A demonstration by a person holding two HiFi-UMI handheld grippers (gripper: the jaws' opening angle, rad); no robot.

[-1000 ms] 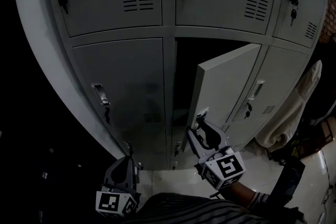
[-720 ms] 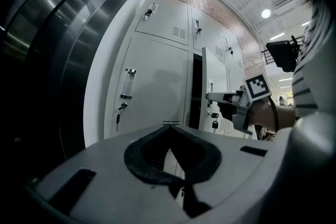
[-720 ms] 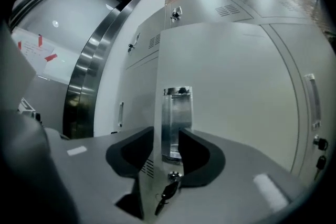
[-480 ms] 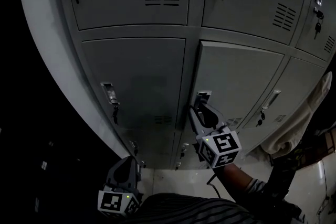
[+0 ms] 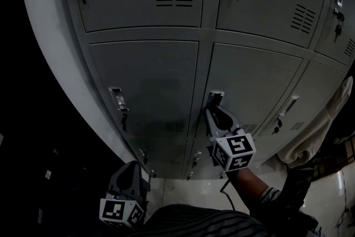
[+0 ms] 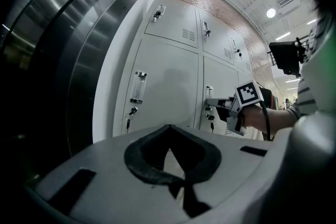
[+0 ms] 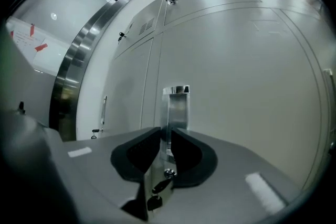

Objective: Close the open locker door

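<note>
Grey metal locker door point(image 5: 249, 83) lies flush with the neighbouring locker doors point(image 5: 147, 83), so the job looks done: right gripper point(image 5: 213, 107) pinches its chrome pull handle point(image 7: 177, 107), while left gripper point(image 5: 132, 170) hangs low, jaws together on nothing.

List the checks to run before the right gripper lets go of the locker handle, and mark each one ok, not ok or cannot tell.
1. Locker door flush with the neighbouring doors: ok, the head view shows no gap.
2. Right gripper on the handle: ok, jaws shut on it.
3. Latch caught: cannot tell.
4. Key in the lock below the handle: ok.
5. Left gripper clear of the door: ok, jaws together, empty, held low.
</note>
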